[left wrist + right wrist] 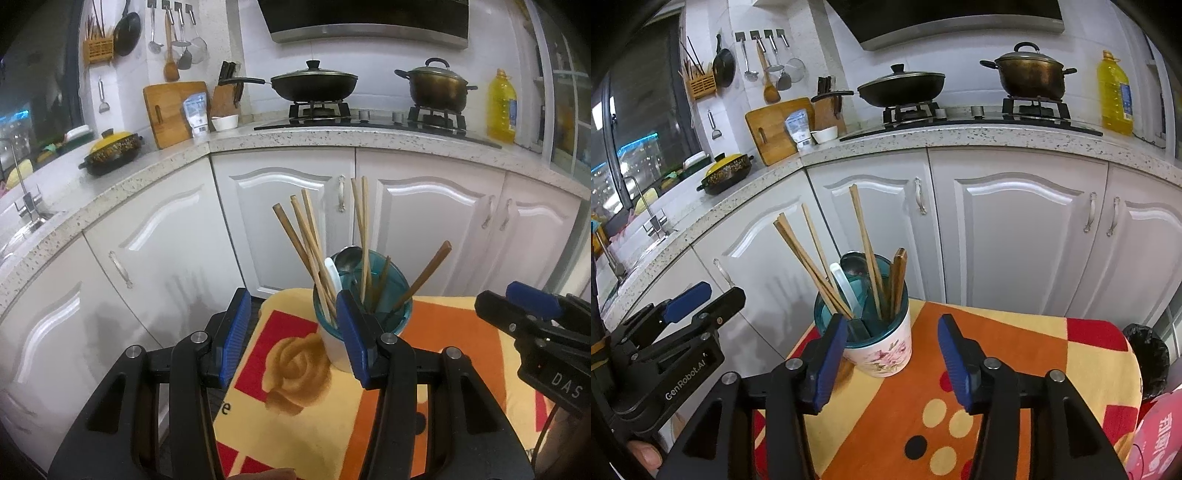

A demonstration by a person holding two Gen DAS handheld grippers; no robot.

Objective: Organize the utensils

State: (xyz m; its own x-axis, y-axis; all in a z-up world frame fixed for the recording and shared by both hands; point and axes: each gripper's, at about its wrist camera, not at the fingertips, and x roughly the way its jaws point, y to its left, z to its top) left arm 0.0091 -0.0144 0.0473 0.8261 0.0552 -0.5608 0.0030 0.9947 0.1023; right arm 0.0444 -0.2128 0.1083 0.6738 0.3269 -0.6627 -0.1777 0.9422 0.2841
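The left gripper (291,332) stood with its blue-padded jaws spread wide and nothing between them, its right pad overlapping the near rim of a utensil cup (360,314) — white outside with a teal liner — that sat on a yellow, orange and red patterned cloth (295,417). Wooden chopsticks (306,240) fanned out of the cup, some leaning left, two near upright and one darker stick tilting right, with a metal spoon (347,258) and a white spoon (332,275) among them. At the right edge the right gripper (517,306) reached in near the cup — apart from it — and behind stood white cabinet doors (284,221) and a speckled countertop (332,138).
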